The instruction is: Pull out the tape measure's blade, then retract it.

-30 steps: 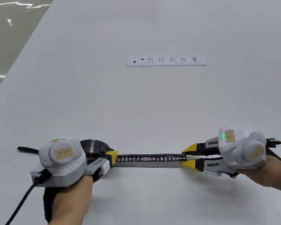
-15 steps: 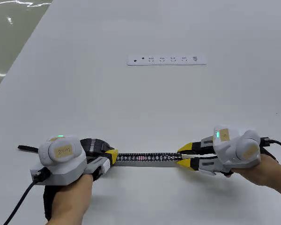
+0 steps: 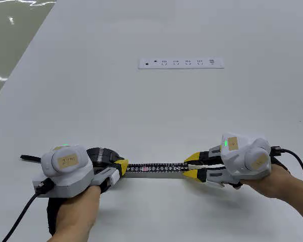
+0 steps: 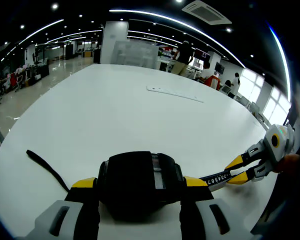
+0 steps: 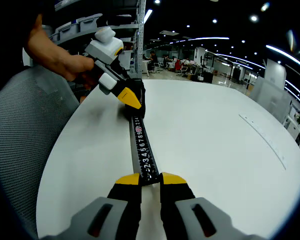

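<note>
A black tape measure (image 3: 103, 157) lies on the white table near its front left, and my left gripper (image 3: 118, 169) is shut on its case (image 4: 140, 182). Its black blade (image 3: 154, 168) with white numbers runs right along the table. My right gripper (image 3: 192, 166) is shut on the blade's end (image 5: 147, 172). In the right gripper view the blade (image 5: 140, 145) stretches away to the case (image 5: 136, 97) held by my left gripper (image 5: 127, 95). In the left gripper view my right gripper (image 4: 238, 171) grips the blade (image 4: 217, 178) at the right. A black wrist strap (image 4: 45, 167) trails left from the case.
A white power strip (image 3: 181, 63) lies flat far back on the table (image 3: 141, 111). The table's left edge borders a glossy floor (image 3: 10, 30). Cables (image 3: 293, 159) trail from both grippers. A grey mesh chair (image 5: 25, 140) stands by the table.
My right gripper has moved left toward the case with the blade's end in it, so the exposed blade is shorter. The left gripper and the case have stayed put.
</note>
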Tool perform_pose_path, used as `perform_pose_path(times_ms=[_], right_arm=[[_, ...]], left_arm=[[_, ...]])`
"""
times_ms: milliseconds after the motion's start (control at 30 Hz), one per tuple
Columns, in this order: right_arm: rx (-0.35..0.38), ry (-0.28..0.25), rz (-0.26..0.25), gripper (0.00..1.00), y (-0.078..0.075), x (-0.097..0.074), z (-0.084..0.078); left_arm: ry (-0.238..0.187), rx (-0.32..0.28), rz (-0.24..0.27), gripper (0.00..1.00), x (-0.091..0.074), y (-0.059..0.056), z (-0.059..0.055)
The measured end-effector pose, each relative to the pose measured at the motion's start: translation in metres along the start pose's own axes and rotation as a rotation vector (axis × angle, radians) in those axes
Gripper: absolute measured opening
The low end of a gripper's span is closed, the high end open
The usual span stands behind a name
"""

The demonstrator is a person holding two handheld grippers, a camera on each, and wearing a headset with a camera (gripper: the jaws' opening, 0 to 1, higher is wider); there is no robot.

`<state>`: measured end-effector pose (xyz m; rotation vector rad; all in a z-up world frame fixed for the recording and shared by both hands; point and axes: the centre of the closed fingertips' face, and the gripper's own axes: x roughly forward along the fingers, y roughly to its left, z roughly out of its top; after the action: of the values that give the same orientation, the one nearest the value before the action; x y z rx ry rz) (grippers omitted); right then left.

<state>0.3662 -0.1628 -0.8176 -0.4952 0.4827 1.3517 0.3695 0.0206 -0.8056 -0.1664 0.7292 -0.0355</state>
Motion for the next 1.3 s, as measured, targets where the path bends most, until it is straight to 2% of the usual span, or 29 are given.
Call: perform_pose_path(times_ms=[1300], right_arm=[[-0.015, -0.023, 0.025, 0.12, 0.012, 0.05, 0.034]], left_arm=[[0.012, 0.002, -0.014, 0.62, -0.001, 0.0, -0.001]])
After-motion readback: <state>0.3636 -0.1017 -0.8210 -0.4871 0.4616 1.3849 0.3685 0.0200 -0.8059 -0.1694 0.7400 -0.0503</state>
